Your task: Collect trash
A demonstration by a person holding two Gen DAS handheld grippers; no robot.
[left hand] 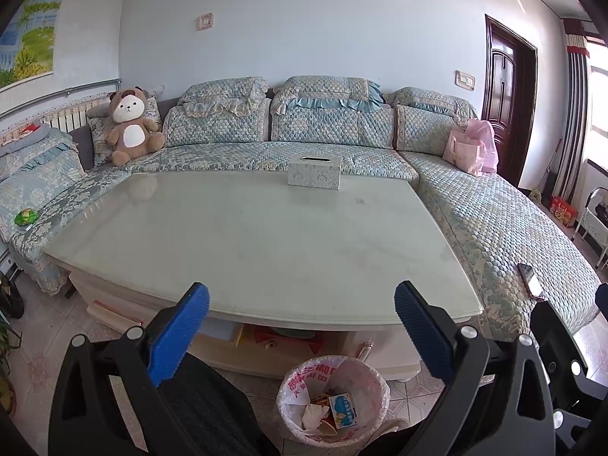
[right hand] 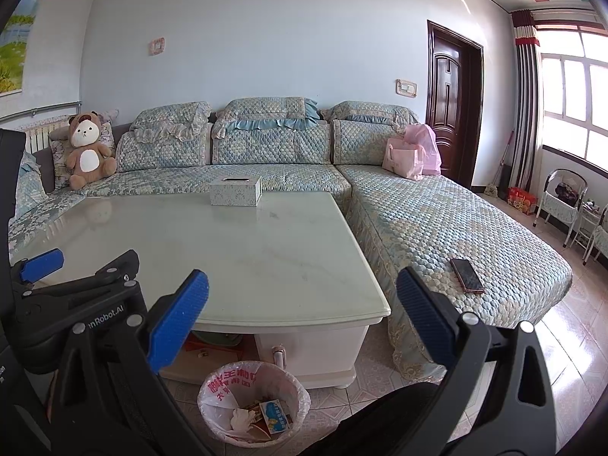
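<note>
Coffee table bare except tissue box. Left gripper and right gripper spread, empty. Risk: overlooking green wrapper, left edge of frame, on sofa.

Looking into a home living room: quilted corner sofa wrapping around a pale tabletop, teddy bear sitting in the sofa corner, tissue box standing near the far edge. Radiator running along the left wall, dark wooden door and curtained window showing at right, lined wastebasket standing on the tiled floor.
</note>
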